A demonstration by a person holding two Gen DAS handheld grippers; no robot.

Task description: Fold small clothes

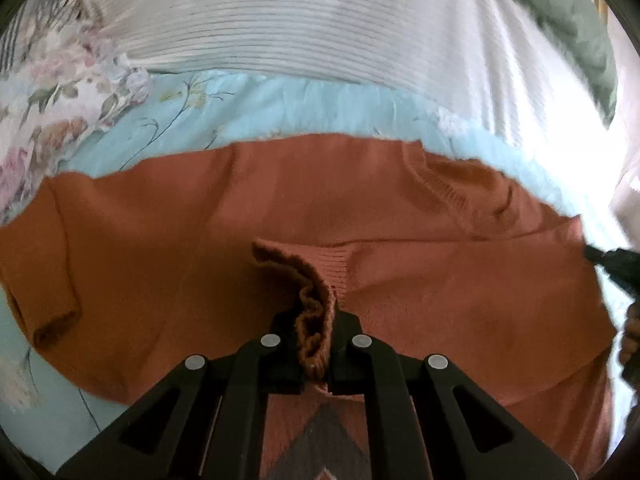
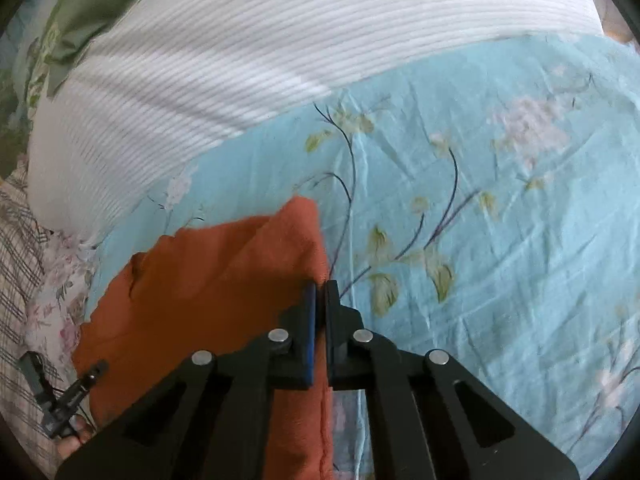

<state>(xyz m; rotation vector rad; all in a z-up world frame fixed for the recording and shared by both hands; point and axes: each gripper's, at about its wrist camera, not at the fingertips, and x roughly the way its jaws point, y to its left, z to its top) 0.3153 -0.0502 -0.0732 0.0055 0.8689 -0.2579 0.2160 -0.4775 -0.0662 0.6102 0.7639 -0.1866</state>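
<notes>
A rust-orange knit sweater (image 1: 248, 208) lies spread on a light blue floral bedsheet (image 1: 280, 108). My left gripper (image 1: 316, 332) is shut on the bunched ribbed hem of the sweater, held up in front of the camera. In the right wrist view the sweater (image 2: 208, 288) is on the left. My right gripper (image 2: 320, 304) is shut on its right edge, which runs down between the fingers. The tip of the right gripper (image 1: 612, 258) shows at the right edge of the left wrist view, and the left gripper (image 2: 60, 396) at the lower left of the right wrist view.
A white ribbed blanket (image 2: 248, 52) lies across the far side of the bed, also in the left wrist view (image 1: 320, 20). A green cloth (image 2: 100, 4) lies behind it. Plaid fabric (image 2: 20, 240) is at the left. Bare sheet (image 2: 500, 220) extends to the right.
</notes>
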